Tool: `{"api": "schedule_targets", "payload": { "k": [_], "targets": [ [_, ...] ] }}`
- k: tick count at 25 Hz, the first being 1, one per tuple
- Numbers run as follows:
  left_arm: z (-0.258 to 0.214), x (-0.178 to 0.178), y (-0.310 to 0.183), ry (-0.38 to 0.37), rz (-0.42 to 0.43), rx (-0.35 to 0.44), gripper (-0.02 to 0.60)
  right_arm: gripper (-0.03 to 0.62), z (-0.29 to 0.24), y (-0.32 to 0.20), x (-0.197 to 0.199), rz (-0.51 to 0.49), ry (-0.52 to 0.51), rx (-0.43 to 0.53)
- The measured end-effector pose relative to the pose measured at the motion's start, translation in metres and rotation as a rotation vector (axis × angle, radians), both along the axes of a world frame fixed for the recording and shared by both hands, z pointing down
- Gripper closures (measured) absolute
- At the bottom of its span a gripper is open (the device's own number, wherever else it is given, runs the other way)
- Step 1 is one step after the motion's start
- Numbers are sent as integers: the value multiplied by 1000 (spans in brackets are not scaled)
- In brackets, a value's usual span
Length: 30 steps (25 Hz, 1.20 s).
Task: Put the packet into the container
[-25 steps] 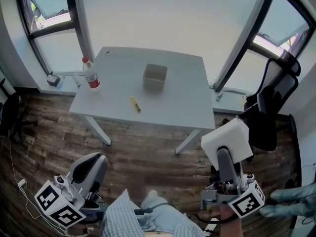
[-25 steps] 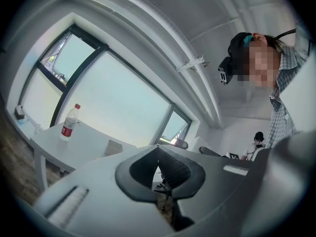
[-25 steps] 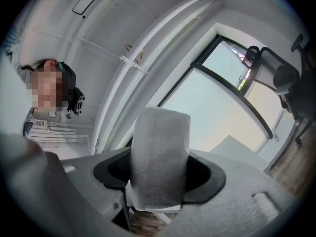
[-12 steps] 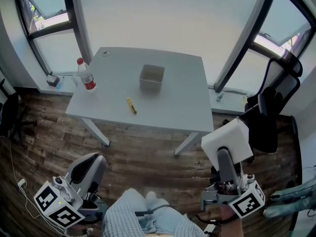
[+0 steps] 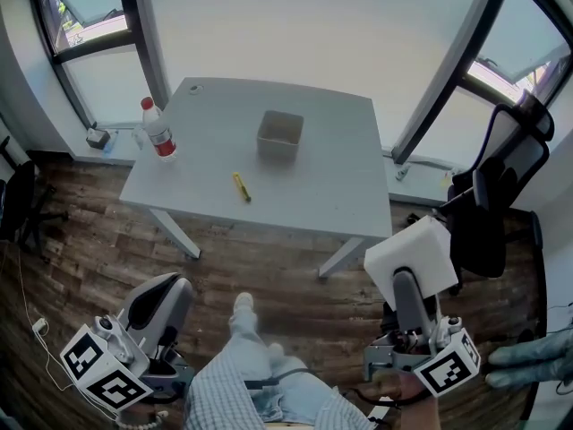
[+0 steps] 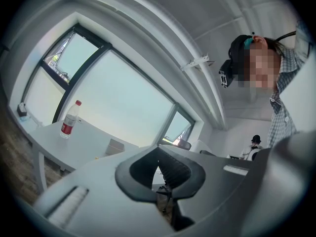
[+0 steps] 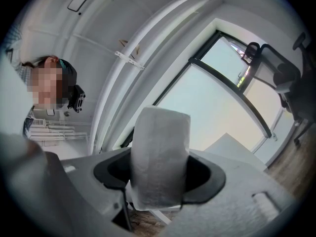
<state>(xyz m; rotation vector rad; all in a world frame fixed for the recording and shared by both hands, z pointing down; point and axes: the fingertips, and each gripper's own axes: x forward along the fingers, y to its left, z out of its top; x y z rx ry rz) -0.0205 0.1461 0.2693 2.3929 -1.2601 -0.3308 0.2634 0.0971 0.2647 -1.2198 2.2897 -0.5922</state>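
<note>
Wooden floor [image 5: 269,267] fills the lower half of the head view. Beyond it a grey surface [image 5: 331,186] stands by the windows, bearing an open grey container [image 5: 280,136], a red-capped bottle [image 5: 158,131] near its left edge and a small yellow thing [image 5: 242,186] (too small to identify) nearer the front. Low at the left the left hand-held gripper [image 5: 164,287] hangs over the floor. Low at the right the right hand-held gripper [image 5: 407,280] carries a white packet [image 5: 414,256], well apart from the container. In the left gripper view the jaws stand together with nothing between them, and the bottle [image 6: 69,120] and container [image 6: 114,147] show far off. In the right gripper view the jaws are clamped on the packet [image 7: 160,157], which rises upright between them.
</note>
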Motion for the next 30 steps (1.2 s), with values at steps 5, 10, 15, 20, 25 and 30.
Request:
{"api": "schedule_targets", "payload": {
  "k": [5,10,15,20,25,30],
  "targets": [
    [-4,-2,-14,0,20,4,578,310,-6,-6,-5,-1,21,31],
    [-5,-3,-37,5,54,-1,578,310,-10,-21,-11,21,41,33],
    [-5,-7,-69,10,80,-12,578,310,-13,-48,-16,44,51,27],
    [-6,-17,-104,15,96,-24,578,310,-13,-77,-26,60,54,14],
    [-7,-26,-136,17,122,-31,578,310,-14,-103,-39,74,49,0],
    [-8,-36,-167,24,154,-35,578,310,-16,-125,-48,107,64,-4]
  ]
}}
